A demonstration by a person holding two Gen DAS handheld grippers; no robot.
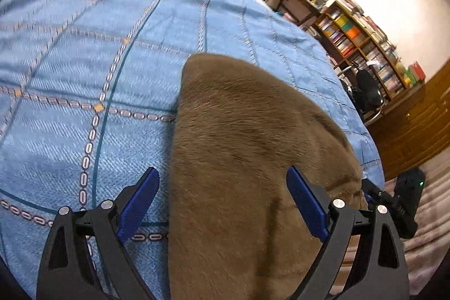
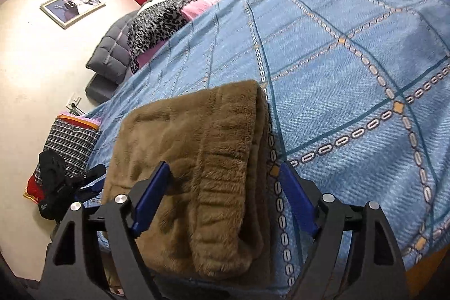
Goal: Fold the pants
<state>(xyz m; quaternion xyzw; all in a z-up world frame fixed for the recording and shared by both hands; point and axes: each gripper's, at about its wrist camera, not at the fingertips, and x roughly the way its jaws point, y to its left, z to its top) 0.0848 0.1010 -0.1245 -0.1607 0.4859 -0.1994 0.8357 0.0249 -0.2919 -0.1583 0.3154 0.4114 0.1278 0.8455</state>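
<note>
The brown fleece pants (image 1: 239, 159) lie folded in a narrow stack on the blue patterned bedspread (image 1: 84, 61), near the bed's front edge. My left gripper (image 1: 222, 184) is open, its blue fingers (image 1: 140, 201) spread just above the pants' near end, holding nothing. In the right wrist view the pants (image 2: 197, 159) show their elastic waistband toward me. My right gripper (image 2: 225, 182) is open over that near end, empty. The other gripper (image 2: 70, 184) shows at the left edge of that view and at the right in the left wrist view (image 1: 405, 201).
Pillows and a leopard-print blanket (image 2: 157, 24) are piled at the head of the bed. A checked cushion (image 2: 70, 139) lies by the wall. A bookshelf (image 1: 360, 41) and a dark chair (image 1: 368, 92) stand beyond the bed's far side. A wooden bed frame (image 1: 416, 125) borders the bedspread.
</note>
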